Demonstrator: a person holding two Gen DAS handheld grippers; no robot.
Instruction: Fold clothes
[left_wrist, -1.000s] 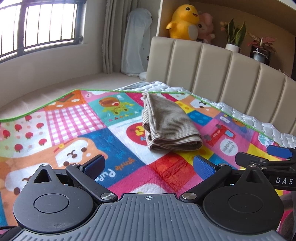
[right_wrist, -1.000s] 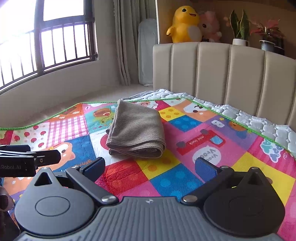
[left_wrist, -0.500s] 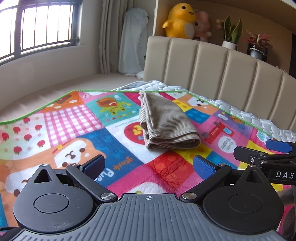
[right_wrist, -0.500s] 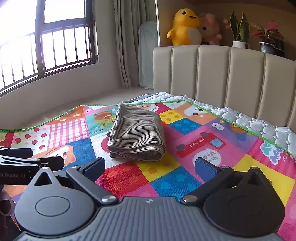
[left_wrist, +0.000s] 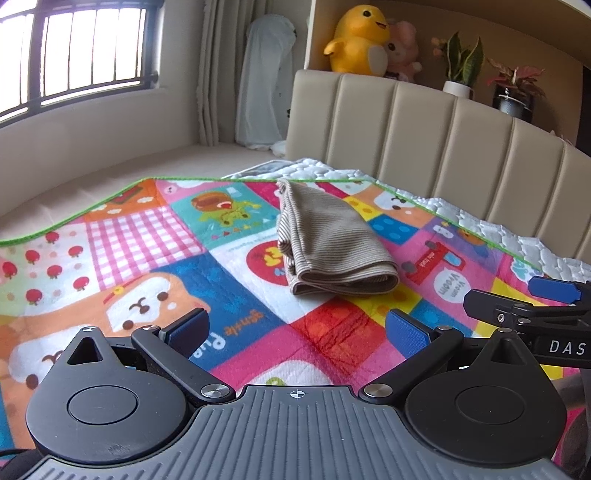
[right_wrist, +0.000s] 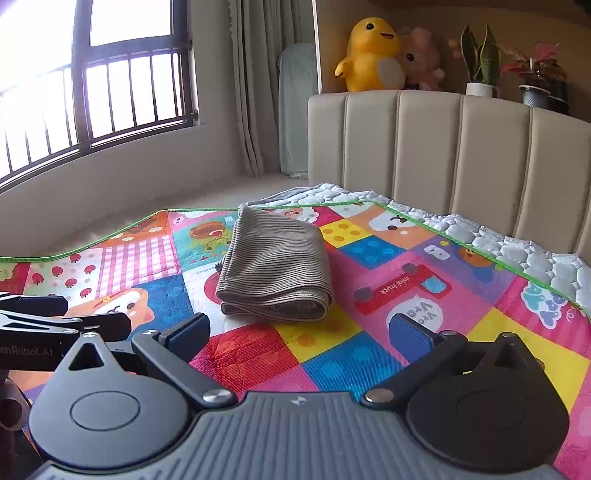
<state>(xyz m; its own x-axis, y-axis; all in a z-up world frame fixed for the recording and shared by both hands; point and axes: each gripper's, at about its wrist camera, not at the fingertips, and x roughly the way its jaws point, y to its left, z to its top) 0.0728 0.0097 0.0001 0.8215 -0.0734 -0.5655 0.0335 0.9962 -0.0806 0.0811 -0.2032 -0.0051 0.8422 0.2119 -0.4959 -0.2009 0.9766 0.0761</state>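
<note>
A ribbed, finely striped beige garment (left_wrist: 334, 240) lies folded into a soft, thick bundle on a colourful quilted play mat (left_wrist: 155, 236), its rounded fold facing the cameras and layered edges showing at its left side. What kind of garment it is cannot be told. The mat, edged in green, covers a white puffy mattress pad (right_wrist: 517, 247) before a padded, channelled beige headboard (right_wrist: 461, 147). The left gripper (left_wrist: 295, 328) and right gripper (right_wrist: 299, 328) hover near the garment, apart from it, blue-padded fingers (left_wrist: 406, 328) spread wide and empty. Each gripper's side is cut off in the other's view.
</note>
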